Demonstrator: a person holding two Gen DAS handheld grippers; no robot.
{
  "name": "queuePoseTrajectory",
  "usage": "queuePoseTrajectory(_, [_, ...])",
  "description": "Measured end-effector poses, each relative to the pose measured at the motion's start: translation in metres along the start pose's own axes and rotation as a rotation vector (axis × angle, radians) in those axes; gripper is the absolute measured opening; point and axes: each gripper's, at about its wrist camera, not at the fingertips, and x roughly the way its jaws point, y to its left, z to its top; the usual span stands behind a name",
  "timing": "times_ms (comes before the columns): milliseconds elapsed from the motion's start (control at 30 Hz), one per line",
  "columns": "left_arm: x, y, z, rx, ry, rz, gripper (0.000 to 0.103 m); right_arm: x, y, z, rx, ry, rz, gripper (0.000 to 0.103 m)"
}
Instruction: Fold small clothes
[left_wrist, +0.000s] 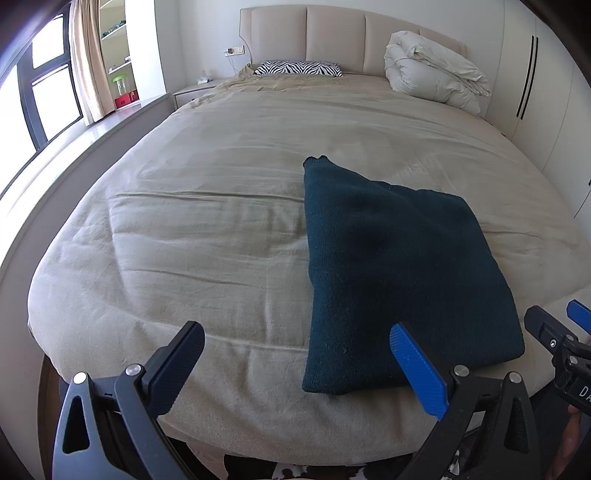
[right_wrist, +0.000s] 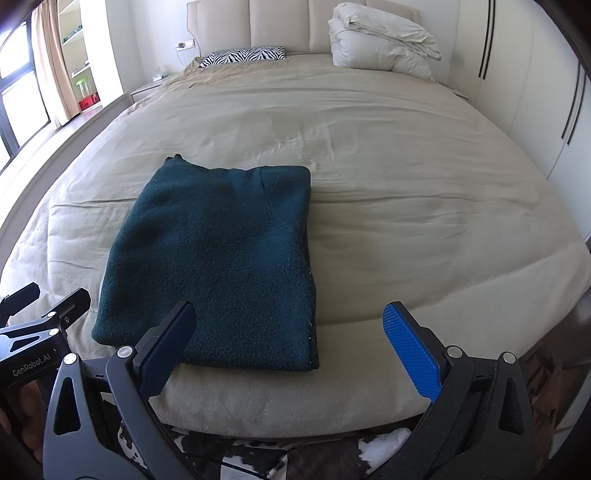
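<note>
A dark teal knitted garment (left_wrist: 391, 266) lies folded into a rough rectangle on the beige bed cover (left_wrist: 207, 206), near the foot of the bed. It also shows in the right wrist view (right_wrist: 221, 258). My left gripper (left_wrist: 295, 339) is open and empty, held just short of the garment's near left corner. My right gripper (right_wrist: 288, 325) is open and empty, held over the garment's near right corner. The right gripper's tip shows at the far right of the left wrist view (left_wrist: 554, 332). The left gripper shows at the left edge of the right wrist view (right_wrist: 40, 314).
A zebra-print pillow (left_wrist: 299, 68) and a bundled white duvet (left_wrist: 432, 70) lie at the headboard. A window and shelves are on the left, white wardrobe doors (right_wrist: 535, 92) on the right. A cowhide rug (right_wrist: 258, 458) lies below the bed's foot.
</note>
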Motion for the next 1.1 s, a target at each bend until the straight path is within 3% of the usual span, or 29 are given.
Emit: queuePoseTrajectory(1100, [-0.0029, -0.0006, 0.0040, -0.010, 0.005, -0.012, 0.103, -0.0056, -0.0033, 0.0008, 0.008, -0.004, -0.003, 0.103])
